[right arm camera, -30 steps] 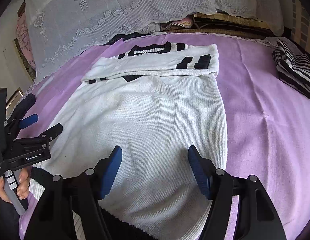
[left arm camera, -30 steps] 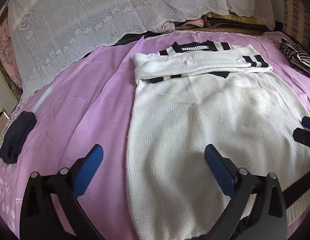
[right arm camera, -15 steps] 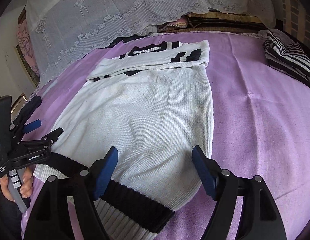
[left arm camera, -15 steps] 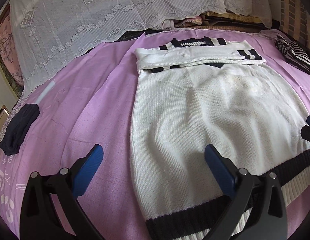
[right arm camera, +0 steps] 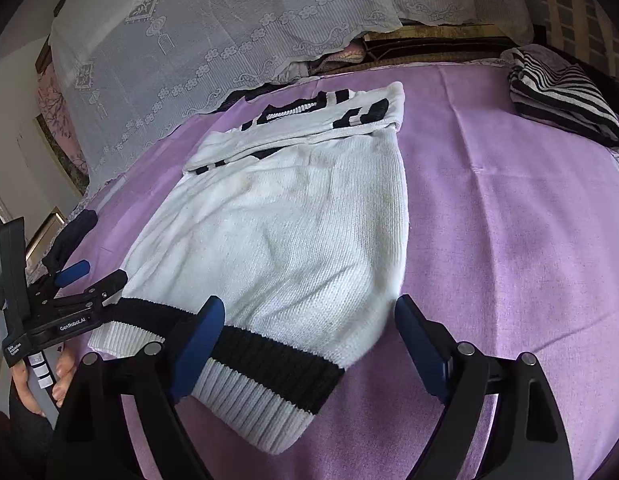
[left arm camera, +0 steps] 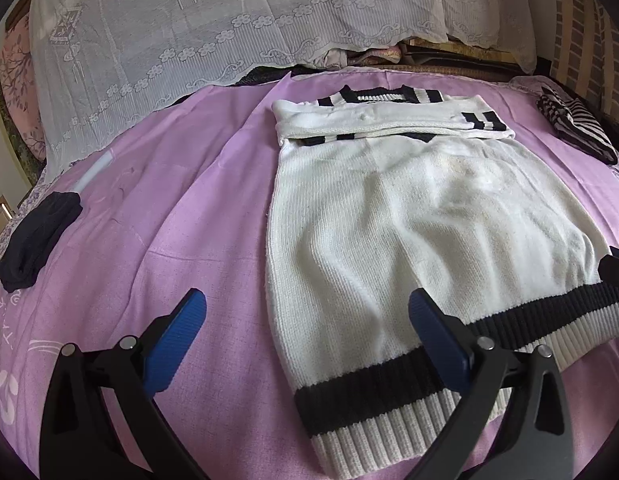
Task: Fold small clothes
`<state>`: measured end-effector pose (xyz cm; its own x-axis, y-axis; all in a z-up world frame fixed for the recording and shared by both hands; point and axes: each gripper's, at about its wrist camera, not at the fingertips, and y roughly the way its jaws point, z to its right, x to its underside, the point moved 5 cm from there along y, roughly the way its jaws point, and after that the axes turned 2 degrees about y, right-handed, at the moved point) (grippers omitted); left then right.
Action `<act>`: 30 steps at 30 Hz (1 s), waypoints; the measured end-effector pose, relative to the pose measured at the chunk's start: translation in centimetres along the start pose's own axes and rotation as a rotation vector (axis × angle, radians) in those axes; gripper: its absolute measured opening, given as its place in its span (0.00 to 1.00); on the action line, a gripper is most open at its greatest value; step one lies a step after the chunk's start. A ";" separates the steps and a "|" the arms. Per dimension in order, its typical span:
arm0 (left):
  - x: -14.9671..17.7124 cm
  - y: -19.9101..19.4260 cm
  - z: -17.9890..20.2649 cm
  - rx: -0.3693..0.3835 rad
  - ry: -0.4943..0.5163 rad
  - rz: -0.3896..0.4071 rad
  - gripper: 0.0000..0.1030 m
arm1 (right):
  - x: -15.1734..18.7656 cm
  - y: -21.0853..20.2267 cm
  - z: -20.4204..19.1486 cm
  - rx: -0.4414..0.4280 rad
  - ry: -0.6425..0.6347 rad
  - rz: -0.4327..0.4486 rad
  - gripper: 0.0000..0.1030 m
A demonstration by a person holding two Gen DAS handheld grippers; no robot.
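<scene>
Moved: both views pulled back, hem band (left arm camera: 389,396) now visible.
Sweater (left arm camera: 409,232): soft, floppy knit; grip near hem corners.
Left gripper (left arm camera: 307,320): jaws wide, empty.
Right gripper (right arm camera: 309,320): jaws wide, empty.

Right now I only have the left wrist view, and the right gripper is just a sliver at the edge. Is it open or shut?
Observer: Open and empty. The right gripper frames the right corner of the sweater hem between its pads.
Operator: Where does my left gripper sit from that side?
Observer: The left gripper is at the hem's left corner; I cannot tell if it touches.
Operator: Any hand showing?
Observer: Yes, a hand grips the left gripper's handle.
</scene>
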<state>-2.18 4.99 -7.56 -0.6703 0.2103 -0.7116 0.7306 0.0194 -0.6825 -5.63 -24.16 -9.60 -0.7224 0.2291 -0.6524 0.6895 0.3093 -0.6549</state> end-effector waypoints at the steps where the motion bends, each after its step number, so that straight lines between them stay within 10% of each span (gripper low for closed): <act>1: 0.1 -0.1 0.0 0.007 -0.002 -0.001 0.96 | 0.2 -0.1 0.2 -0.013 0.018 -0.002 0.85; 12: 1.8 -0.3 0.3 0.073 -0.014 -0.051 0.96 | 1.3 -0.3 0.0 -0.061 0.030 -0.035 0.97; 17: 3.3 0.0 0.3 0.368 -0.125 -0.155 0.95 | 1.3 -0.5 0.7 -0.110 0.078 -0.029 0.97; 30: 3.8 0.0 -0.9 0.671 -0.288 -0.190 0.96 | 3.2 -3.1 0.1 -0.364 0.136 -0.066 0.97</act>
<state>-4.65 6.71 -10.09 -0.8518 -0.0032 -0.5238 0.4250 -0.5889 -0.6875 -10.02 -24.44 -9.67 -0.7814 0.3105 -0.5412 0.5959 0.6288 -0.4996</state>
